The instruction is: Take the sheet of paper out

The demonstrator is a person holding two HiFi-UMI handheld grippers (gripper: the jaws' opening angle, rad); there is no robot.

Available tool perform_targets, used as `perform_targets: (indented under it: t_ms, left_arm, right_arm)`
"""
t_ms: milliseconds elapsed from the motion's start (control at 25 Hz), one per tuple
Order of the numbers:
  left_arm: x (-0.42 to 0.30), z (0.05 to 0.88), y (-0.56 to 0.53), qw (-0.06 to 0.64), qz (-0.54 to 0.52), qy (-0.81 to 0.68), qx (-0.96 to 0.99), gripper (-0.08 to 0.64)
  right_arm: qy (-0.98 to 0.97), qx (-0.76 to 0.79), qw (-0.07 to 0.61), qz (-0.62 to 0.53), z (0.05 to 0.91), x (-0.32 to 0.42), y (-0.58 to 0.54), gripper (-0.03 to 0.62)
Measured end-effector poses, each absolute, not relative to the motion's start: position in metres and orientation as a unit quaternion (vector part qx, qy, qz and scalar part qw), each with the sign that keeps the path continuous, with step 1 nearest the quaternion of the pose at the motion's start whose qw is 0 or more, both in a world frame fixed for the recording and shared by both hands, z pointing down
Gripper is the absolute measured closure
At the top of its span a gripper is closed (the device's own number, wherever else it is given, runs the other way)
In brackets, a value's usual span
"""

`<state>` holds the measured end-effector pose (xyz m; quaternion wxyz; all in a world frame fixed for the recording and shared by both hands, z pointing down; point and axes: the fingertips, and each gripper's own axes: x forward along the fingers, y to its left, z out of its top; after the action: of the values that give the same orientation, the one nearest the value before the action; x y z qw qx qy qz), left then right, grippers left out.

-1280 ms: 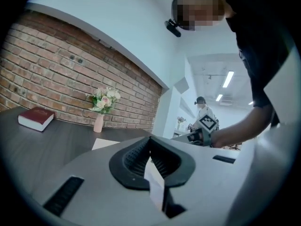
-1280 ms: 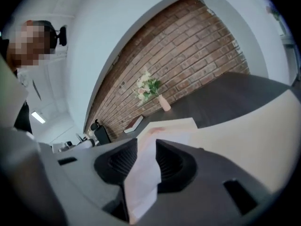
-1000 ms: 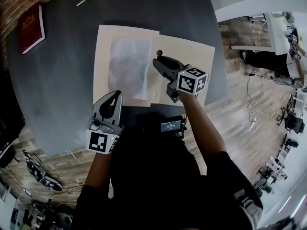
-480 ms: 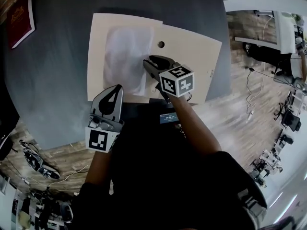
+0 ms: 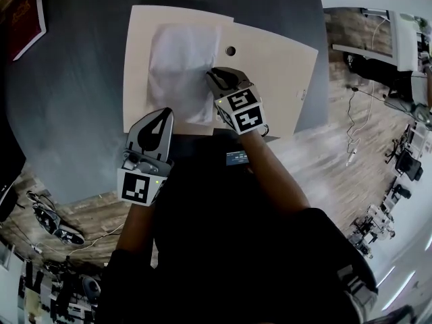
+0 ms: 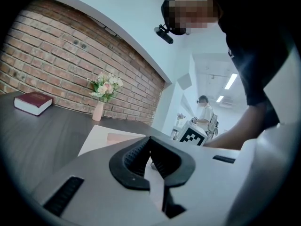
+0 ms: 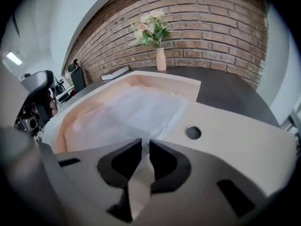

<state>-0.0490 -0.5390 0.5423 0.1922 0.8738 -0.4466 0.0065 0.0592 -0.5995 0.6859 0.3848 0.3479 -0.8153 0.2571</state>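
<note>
An open cream folder [image 5: 277,73] lies on the dark table [image 5: 74,113], with a thin white sheet of paper [image 5: 182,59] on its left half. My right gripper [image 5: 210,74] points down at the sheet's right edge. Its jaws are closing, and in the right gripper view the sheet's [image 7: 136,109] near edge stands in the narrow gap of the right gripper [image 7: 146,142]. My left gripper [image 5: 165,111] hovers at the folder's near left corner, shut and holding nothing. The left gripper view shows the left gripper [image 6: 150,139] with its tips together.
A round snap [image 5: 231,50] sits on the folder's right half, just beyond the right gripper. A red book [image 5: 27,19] lies at the table's far left. A vase of flowers [image 7: 161,59] stands at the brick wall. The table's near edge runs under both grippers.
The right gripper moved left and down from the folder's middle onto the sheet's right edge, rolling its wrist. Its jaws narrowed. The left gripper stayed put.
</note>
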Motion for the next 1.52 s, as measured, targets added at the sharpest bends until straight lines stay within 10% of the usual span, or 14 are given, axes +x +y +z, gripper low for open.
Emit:
perform_targets:
  t_ms: [1520]
  left_arm:
    - [-0.027,0.458,-0.434,0.112,-0.041,-0.457,0.882,0.565]
  right_arm:
    - [-0.850,0.476,0.175,0.140,0.487,0.231,-0.488,0.591]
